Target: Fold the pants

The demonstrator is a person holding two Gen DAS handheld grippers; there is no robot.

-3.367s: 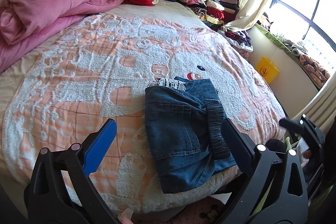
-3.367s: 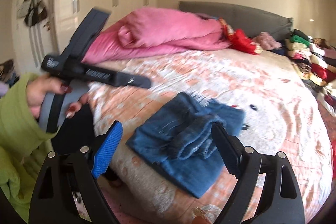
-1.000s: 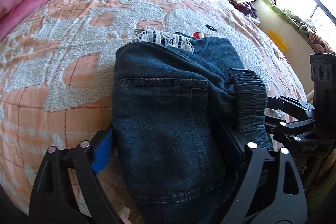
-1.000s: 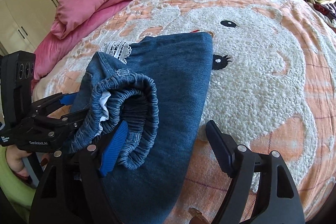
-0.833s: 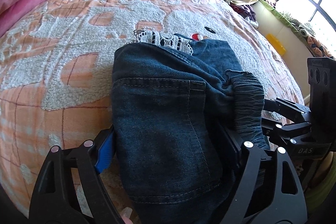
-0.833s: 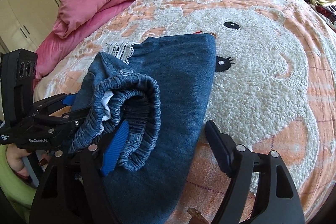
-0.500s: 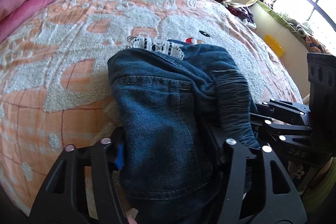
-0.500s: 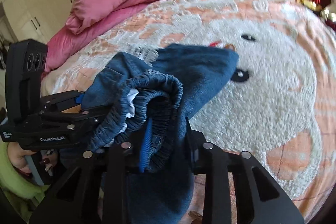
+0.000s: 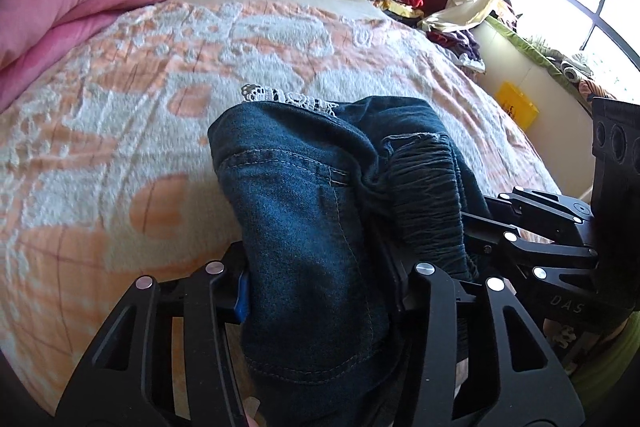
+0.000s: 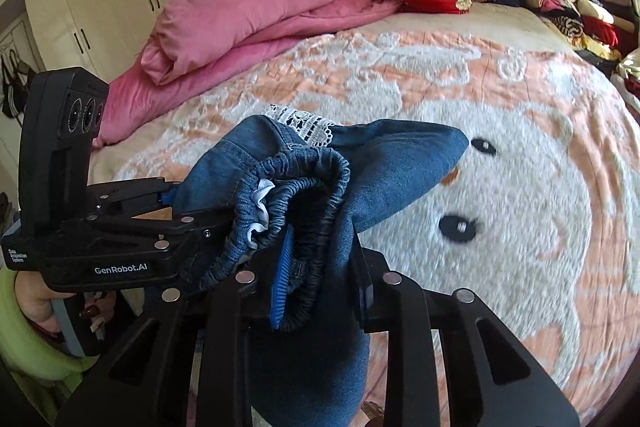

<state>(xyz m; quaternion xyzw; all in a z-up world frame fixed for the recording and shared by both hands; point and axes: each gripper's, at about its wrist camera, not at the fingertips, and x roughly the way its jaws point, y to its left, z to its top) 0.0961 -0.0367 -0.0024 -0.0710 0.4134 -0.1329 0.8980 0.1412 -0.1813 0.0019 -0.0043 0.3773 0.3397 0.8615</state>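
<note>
Both claws clamped on folded denim, near edge of the bed.

Left claw point(image 9: 320, 287) has just closed across the thick pocket side of the pants point(image 9: 304, 211); right claw point(image 10: 320, 263) pinches the gathered elastic waistband point(image 10: 296, 195). From there the bundle sags onto the fleecy bedspread point(image 9: 120, 131), lace hem point(image 10: 304, 121) at the far end. Denim is soft, floppy, fairly heavy, not slippery; I'd judge gripping through all layers at the waistband end best. Whether my pads catch every layer, I can't quite see.
</note>
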